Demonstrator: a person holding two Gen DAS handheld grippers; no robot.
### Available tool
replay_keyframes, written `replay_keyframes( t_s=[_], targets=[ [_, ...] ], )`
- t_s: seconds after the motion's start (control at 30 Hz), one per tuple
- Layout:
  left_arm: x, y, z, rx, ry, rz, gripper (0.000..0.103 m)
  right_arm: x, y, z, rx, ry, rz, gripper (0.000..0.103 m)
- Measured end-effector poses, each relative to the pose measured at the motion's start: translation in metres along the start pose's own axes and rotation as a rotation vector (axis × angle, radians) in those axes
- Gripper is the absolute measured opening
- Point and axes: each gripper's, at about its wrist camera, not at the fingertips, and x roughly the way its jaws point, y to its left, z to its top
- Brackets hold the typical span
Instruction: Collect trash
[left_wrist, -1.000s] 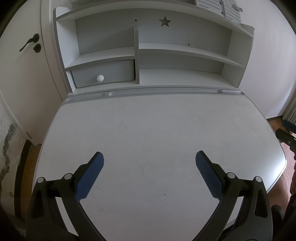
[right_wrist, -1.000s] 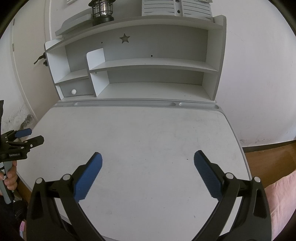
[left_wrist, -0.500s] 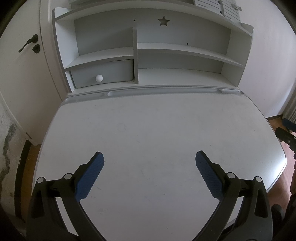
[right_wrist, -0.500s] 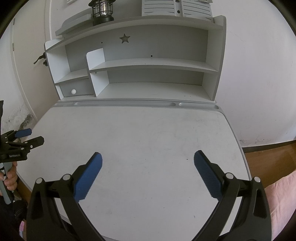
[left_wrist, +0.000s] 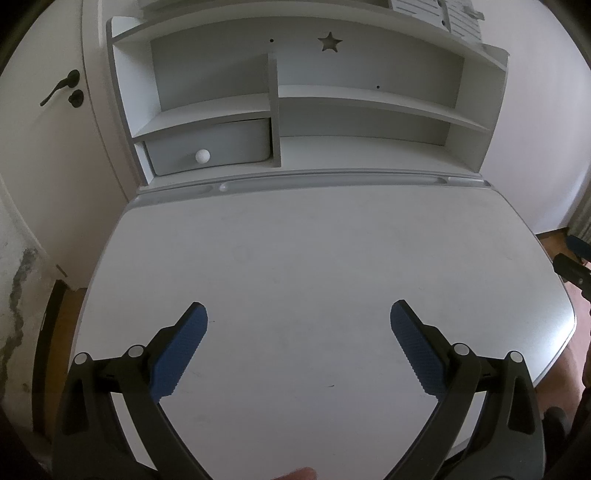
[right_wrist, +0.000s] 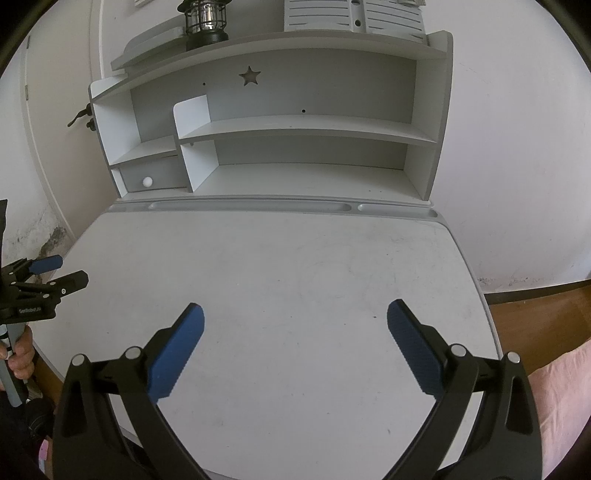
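White desk (left_wrist: 314, 258) with a shelf hutch (left_wrist: 295, 110) lies ahead of both claws. Left gripper (left_wrist: 298, 325) and right gripper (right_wrist: 295, 325) hover spread wide, holding nothing. Trash cannot be made out in either view.

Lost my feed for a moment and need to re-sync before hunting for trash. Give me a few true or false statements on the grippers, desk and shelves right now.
1. Both the left gripper and the right gripper are open and hold nothing. True.
2. A crumpled piece of paper lies on the desk top between the right gripper's fingers. False: no trash shows on the desk in either view.
3. The small drawer in the shelf unit is shut. True.
4. The drawer sits at the right end of the shelf unit. False: it is at the lower left.
5. A lantern stands on top of the shelf unit. True.
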Motion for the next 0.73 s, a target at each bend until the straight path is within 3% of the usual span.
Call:
replay_keyframes(
  t_s=[0.73],
  targets=[
    [0.0011, 0.0011, -0.0009, -0.019, 0.002, 0.015, 0.096, 0.0002, -0.0019, 0.0001, 0.006, 0.002, -0.003, 0.096]
  ],
)
